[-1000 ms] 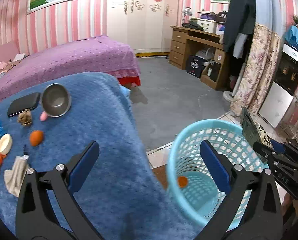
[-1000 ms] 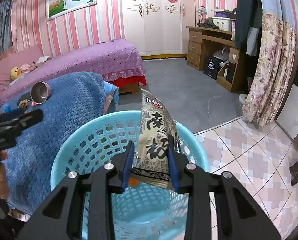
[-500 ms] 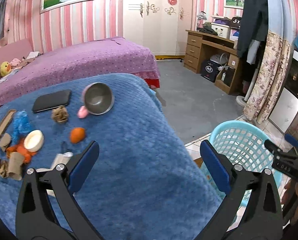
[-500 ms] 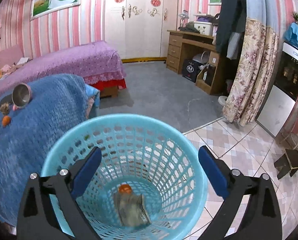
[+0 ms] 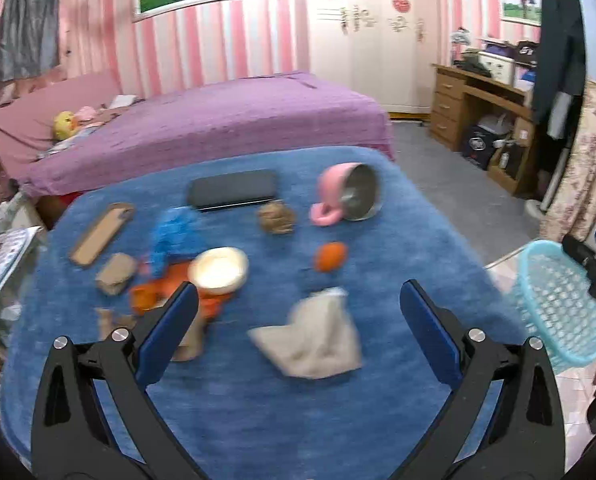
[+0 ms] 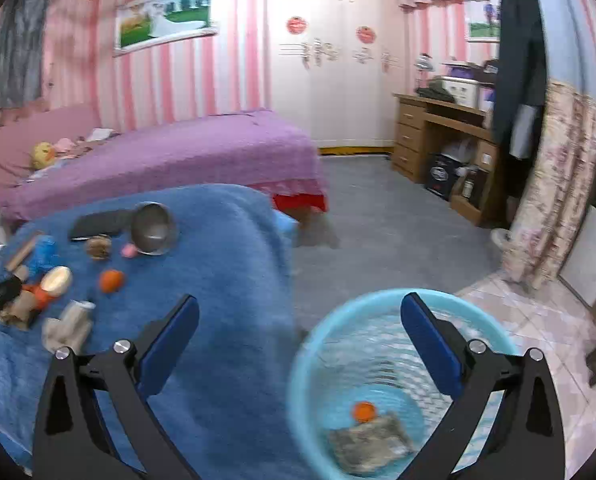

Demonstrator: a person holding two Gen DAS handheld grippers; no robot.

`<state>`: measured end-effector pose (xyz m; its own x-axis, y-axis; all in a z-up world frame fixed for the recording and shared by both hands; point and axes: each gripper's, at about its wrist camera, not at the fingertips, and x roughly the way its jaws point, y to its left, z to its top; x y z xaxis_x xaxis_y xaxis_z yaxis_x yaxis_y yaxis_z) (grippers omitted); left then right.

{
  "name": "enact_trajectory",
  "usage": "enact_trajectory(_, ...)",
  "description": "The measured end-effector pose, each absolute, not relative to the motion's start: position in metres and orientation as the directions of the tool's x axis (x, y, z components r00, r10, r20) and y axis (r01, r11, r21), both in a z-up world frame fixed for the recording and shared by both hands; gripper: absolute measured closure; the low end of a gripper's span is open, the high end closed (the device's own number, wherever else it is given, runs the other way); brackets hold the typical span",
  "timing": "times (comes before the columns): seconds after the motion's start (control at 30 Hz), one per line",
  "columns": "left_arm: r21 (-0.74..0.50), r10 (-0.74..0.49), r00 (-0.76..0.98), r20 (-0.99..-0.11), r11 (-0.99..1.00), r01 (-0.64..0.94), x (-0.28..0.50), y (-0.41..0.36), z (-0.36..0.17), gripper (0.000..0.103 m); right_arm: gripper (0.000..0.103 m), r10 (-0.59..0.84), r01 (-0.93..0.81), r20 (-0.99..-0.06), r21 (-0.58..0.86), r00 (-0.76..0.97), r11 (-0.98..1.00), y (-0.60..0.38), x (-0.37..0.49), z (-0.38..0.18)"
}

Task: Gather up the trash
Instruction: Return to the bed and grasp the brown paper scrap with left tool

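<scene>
My left gripper (image 5: 298, 320) is open and empty above a blue-covered table (image 5: 277, 420). A crumpled grey-white tissue (image 5: 314, 336) lies just ahead of it, between its fingers. An orange peel piece (image 5: 330, 256), a brown crumpled ball (image 5: 275, 218), blue crumpled wrap (image 5: 173, 236) and orange scraps (image 5: 149, 292) lie beyond. My right gripper (image 6: 300, 336) is open and empty, above the near rim of the light-blue basket (image 6: 314, 344). The snack bag (image 6: 370, 442) and an orange piece (image 6: 364, 410) lie in the basket.
A tipped pink steel cup (image 5: 350, 198), a black case (image 5: 233, 194), a white round lid (image 5: 217, 270) and cardboard pieces (image 5: 99, 232) are on the table. The basket (image 5: 558, 304) stands on the floor right of the table. A purple bed (image 5: 217, 120) lies behind.
My right gripper opened and dropped the snack bag into the basket, then swung left. My left gripper swung left from the basket to over the table's trash.
</scene>
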<state>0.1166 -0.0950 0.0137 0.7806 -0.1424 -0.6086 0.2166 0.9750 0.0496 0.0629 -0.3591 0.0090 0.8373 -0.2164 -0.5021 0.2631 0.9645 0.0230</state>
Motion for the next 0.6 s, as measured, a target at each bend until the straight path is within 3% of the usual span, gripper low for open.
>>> enact_trajectory(0.33,-0.008,-0.054,0.773,-0.633,0.998,0.063,0.144,0.019,-0.015,0.006,0.004,-0.097,0.146,-0.522,0.052,0.847,0.988,-0.266,0.113,-0.004)
enact_trajectory(0.6,-0.006,-0.04,0.735,-0.676,0.999,0.048,0.158,0.052,-0.058,0.006,0.004,-0.044,0.104,-0.589,0.067,0.807,0.992,-0.236,0.134,-0.041)
